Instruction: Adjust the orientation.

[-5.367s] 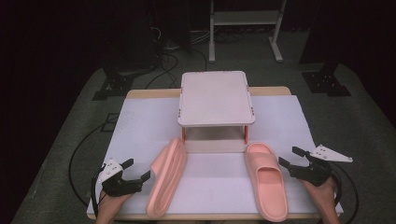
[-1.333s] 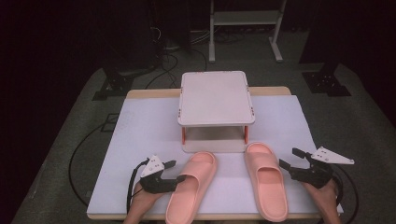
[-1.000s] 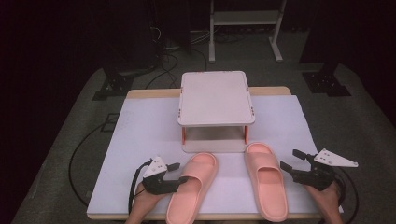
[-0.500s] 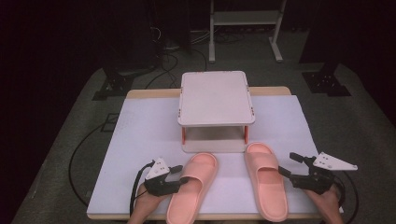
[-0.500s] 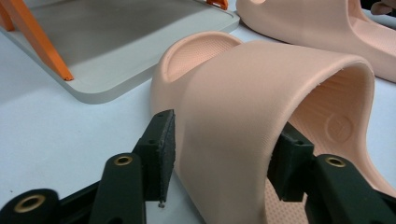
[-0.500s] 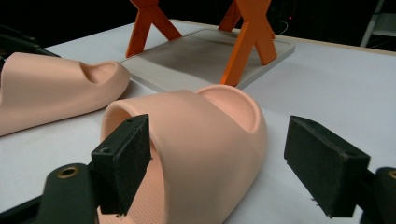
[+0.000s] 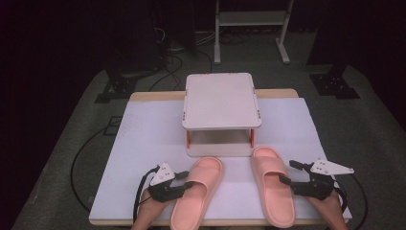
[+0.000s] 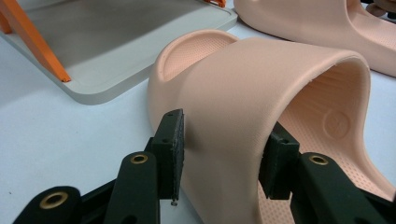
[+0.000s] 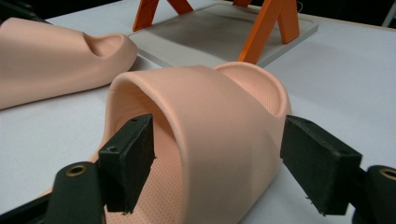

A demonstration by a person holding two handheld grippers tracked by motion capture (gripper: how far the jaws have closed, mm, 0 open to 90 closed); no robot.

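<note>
The left slipper (image 7: 197, 190) lies flat on the white mat in front of the small shelf (image 7: 221, 100), where some seconds ago it stood tipped on its edge farther to the left; the left gripper (image 7: 187, 179) has just been closing its jaws around the strap, one inside and one outside, and they now press on it. The right slipper (image 7: 272, 189) lies where it did, in front of the shelf's right side. The right gripper (image 7: 286, 173), jaws just narrowed slightly, straddles its strap, one jaw clear of it, the other close.
</note>
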